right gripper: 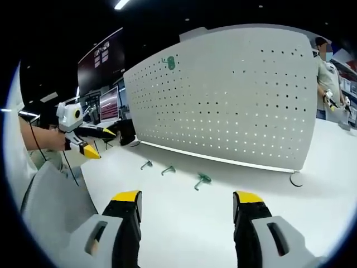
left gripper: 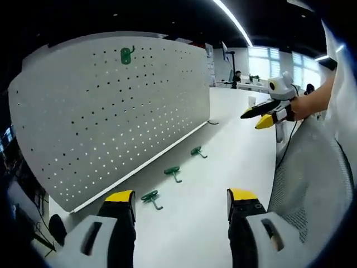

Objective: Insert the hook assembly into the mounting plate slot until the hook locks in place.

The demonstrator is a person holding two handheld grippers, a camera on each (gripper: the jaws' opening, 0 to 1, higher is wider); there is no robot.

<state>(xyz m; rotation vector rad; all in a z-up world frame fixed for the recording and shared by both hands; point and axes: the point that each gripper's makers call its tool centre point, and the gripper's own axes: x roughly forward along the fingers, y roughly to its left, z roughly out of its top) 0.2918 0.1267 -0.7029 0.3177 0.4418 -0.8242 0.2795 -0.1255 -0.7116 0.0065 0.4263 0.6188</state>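
A white pegboard plate (left gripper: 111, 111) (right gripper: 234, 95) stands upright on the white table (left gripper: 223, 184). One green hook (left gripper: 128, 54) (right gripper: 170, 63) is mounted near its top. Three more green hooks lie on the table along the board's foot: (left gripper: 151, 197), (left gripper: 173, 172), (left gripper: 197, 151), seen from the other side as hooks (right gripper: 203, 179), (right gripper: 168, 169), (right gripper: 146, 164). My left gripper (left gripper: 181, 204) (right gripper: 106, 145) is open and holds nothing, just short of the nearest hook. My right gripper (right gripper: 188, 204) (left gripper: 252, 120) is open and holds nothing, in the air above the table.
A small dark ring (right gripper: 296, 179) (left gripper: 212, 121) lies by the board's end. Monitors (right gripper: 109, 103) stand on a desk behind the table. A person (right gripper: 326, 72) stands beyond the board. The person's sleeve (left gripper: 312, 184) is at the right.
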